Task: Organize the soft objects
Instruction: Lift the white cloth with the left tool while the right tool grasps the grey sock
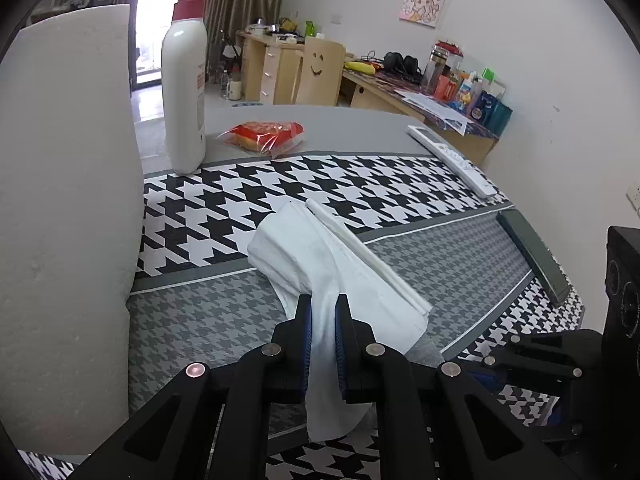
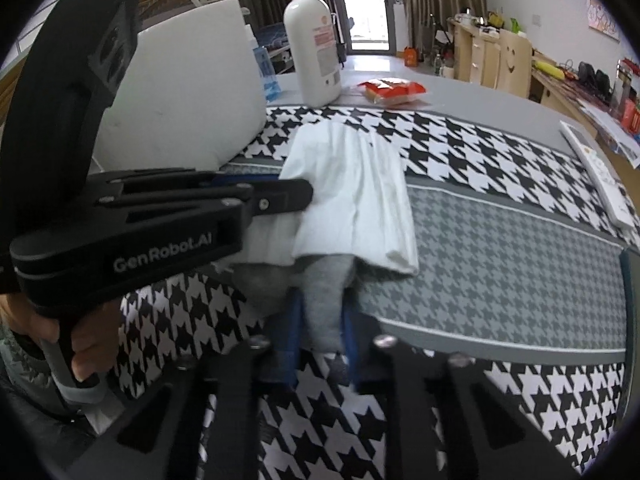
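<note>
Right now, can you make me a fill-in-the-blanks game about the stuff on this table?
1. The left gripper is shut on a folded ____ towel.
2. The tall white bottle has a ____ pump on top.
3. The right gripper pinches a ____ cloth.
4. The table mat has a black-and-white ____ pattern.

Missing words: white; red; grey; houndstooth

My left gripper point(image 1: 322, 312) points forward and downward, jaws closed on the near corner of the white towel point(image 1: 320, 264), blue pads pinching the fabric from both sides. My right gripper point(image 2: 322, 320) also angles downward, just beside the towel's near edge, jaws closed on a grey fold of cloth point(image 2: 324, 300) hanging between them. In the right wrist view, my left hand point(image 2: 86, 344) grips its tool's handle, left of the towel.
</note>
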Tool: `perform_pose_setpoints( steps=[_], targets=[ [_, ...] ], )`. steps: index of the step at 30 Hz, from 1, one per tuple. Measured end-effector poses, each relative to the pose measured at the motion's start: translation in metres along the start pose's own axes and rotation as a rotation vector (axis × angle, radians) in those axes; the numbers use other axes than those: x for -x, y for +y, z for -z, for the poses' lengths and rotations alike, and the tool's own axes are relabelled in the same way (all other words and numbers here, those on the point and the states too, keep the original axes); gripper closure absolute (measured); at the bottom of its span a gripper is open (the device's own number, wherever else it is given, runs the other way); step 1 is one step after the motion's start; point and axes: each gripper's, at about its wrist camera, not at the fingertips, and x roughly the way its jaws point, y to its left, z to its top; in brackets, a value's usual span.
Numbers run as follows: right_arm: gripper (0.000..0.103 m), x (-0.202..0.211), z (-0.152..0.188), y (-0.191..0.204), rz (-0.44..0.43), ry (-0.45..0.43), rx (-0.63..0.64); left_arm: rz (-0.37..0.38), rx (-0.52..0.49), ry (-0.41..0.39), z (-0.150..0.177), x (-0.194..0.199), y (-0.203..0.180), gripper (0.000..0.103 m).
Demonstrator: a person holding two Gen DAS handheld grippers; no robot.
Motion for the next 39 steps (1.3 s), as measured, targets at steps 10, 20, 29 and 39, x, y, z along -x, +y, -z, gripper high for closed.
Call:
perform_pose_setpoints(
  steps=[10,20,29,39],
  targets=[
    [0.091,0.024,0.016,-0.016,0.078,-0.007,-0.036,0.035,-0.012,-0.040,-0.001,0.015,-0.006,0.092],
    [0.092,0.050,0.030,-0.035,0.168,-0.029,-0.104,-0.019,-0.027,-0.098,-0.001,0.039,-0.003,0.099],
    [0.091,0.076,0.030,-0.027,0.178,-0.108,-0.117,-0.061,-0.058,-0.140,0.004,0.064,-0.010,0.099],
    [0.091,0.098,0.028,-0.024,0.209,-0.169,-0.121,-0.088,-0.072,-0.192,0.004,0.089,-0.016,0.099]
  ],
)
